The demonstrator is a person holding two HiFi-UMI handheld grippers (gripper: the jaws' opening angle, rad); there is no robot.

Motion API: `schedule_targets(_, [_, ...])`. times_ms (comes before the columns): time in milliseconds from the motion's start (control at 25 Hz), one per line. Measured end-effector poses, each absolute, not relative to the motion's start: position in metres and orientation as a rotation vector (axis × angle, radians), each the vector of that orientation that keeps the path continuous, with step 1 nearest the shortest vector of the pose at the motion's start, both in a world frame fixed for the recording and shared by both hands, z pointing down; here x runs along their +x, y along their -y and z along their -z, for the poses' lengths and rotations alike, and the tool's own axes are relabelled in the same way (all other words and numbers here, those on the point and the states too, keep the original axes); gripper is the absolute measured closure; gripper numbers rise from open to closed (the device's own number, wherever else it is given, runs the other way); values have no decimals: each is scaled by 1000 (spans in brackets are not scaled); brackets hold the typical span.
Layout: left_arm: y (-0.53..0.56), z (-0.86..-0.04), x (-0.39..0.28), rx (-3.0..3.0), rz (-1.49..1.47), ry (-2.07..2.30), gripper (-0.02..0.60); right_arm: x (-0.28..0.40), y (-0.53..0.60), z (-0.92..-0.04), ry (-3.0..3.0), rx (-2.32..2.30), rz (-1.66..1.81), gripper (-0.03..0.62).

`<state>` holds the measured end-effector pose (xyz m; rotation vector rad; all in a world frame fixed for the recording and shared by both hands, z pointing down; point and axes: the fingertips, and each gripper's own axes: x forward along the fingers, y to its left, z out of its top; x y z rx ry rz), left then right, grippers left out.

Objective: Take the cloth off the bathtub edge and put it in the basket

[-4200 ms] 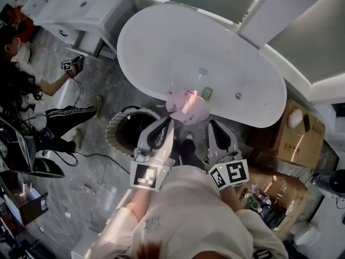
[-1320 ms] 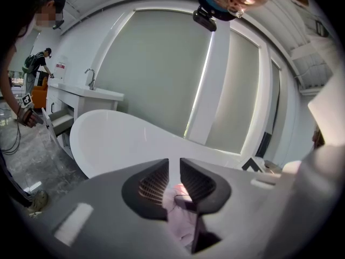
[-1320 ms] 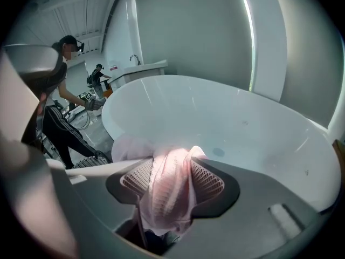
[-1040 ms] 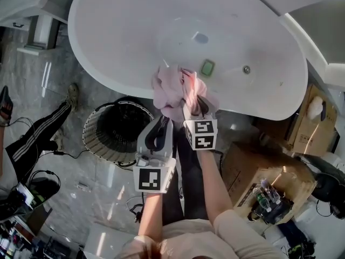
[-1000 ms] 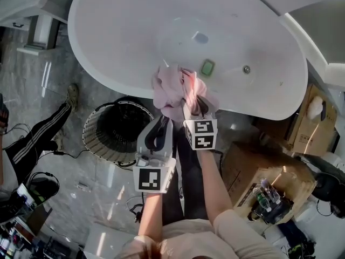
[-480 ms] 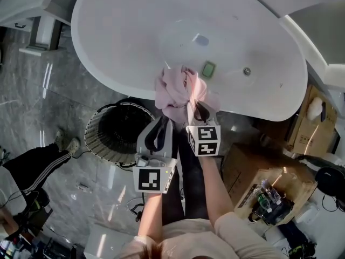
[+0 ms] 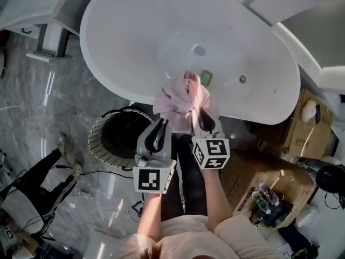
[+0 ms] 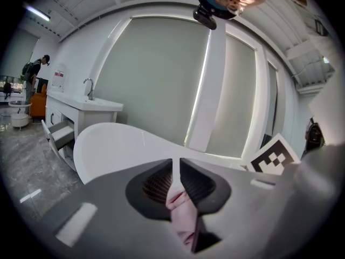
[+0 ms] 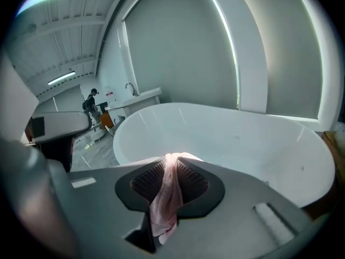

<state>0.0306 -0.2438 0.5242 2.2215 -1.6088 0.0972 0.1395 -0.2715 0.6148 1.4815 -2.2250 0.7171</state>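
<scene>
Plainly, the right gripper [image 9: 173, 161] has a pinch on the cloth [image 7: 177, 97]. Its jaws have just been closing, and they now stand nearly together with a bunched pink fold pressed between the pads. The rest of the cloth trails down from them. Taking it by a gathered fold rather than a flat hem looks deliberate, since the whole piece should then come away as one bundle instead of slipping out.

The gripper tilts nose-down above the near edge of the bathtub [image 7: 129, 36], so the cloth hangs from its tips. In the head view the pinched peak sits over the tub's inside, while the lower folds spread across the near edge. Whether they rest on that edge or have cleared it I cannot tell.

The left gripper [image 8: 176, 165] is closed on nothing, its tips meeting. Some pink shows through the slit lower down. I take that for the cloth hanging just ahead of it, not anything held. It sits just beside the right one, on the basket side, and is closed, I judge, only to be out of the way.

The basket [image 7: 96, 139] stands on the floor close under the tub's near edge, left of the left gripper in the head view, with its dark mouth facing up. The cloth is near it but apart, higher and to the right. The carry looks short: leftward past the left gripper, then down.
</scene>
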Motion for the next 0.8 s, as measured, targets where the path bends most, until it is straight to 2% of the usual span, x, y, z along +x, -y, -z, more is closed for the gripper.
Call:
schedule_targets(80, [244,-511,28,2224,-94,1619,541,140,273,-595,2247,1498,-698,528])
schedule_targets(160, [245,-497,24,2232,-92,1633,580,140,274,-574,2269,1514,-675,530])
schedule_targets(400, [238,-458,13,2351,-153,1661,580,144,276,-500,2336,1572,-597,530])
schedule_targets(800, [229,-375,28,2377,-72,1691,580,164,256,-404,2429,1608,-523,530])
